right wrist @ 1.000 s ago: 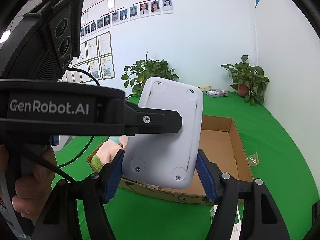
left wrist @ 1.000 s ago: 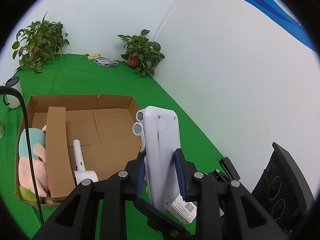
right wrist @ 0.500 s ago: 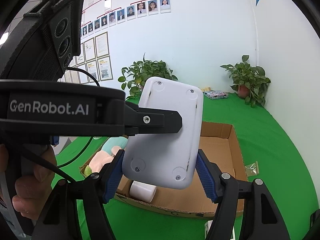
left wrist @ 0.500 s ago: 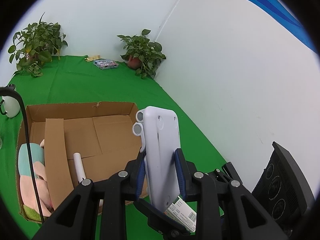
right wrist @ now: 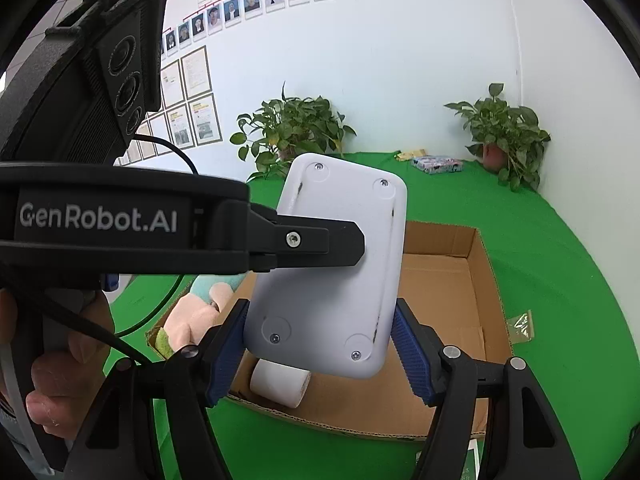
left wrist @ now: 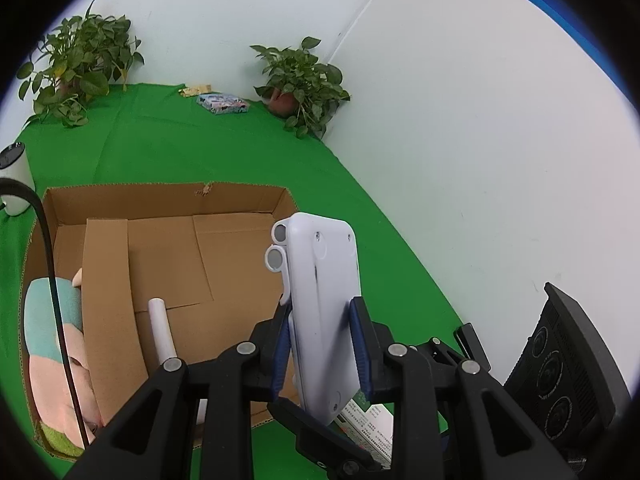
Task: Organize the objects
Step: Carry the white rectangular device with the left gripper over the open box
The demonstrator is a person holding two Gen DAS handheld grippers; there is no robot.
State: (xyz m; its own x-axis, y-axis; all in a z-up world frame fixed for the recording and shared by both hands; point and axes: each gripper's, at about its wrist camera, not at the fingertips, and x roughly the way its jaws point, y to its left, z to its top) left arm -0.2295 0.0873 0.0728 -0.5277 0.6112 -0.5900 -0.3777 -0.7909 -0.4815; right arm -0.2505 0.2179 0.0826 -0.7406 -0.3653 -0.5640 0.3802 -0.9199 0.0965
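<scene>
My left gripper is shut on a flat white plastic device and holds it upright, above the near right corner of an open cardboard box. In the right wrist view the same device hangs between my right gripper's open jaws, which stand on either side without clamping it. The box holds a pink and teal plush toy, a white tube and a loose cardboard divider.
The green cloth carries two potted plants, a small printed box, a white mug at the left and a paper carton under the left gripper. A plastic wrapper lies right of the box. White walls stand close.
Both grippers have lifted and drawn back a little with the device. More of the box floor and the white tube now show.
</scene>
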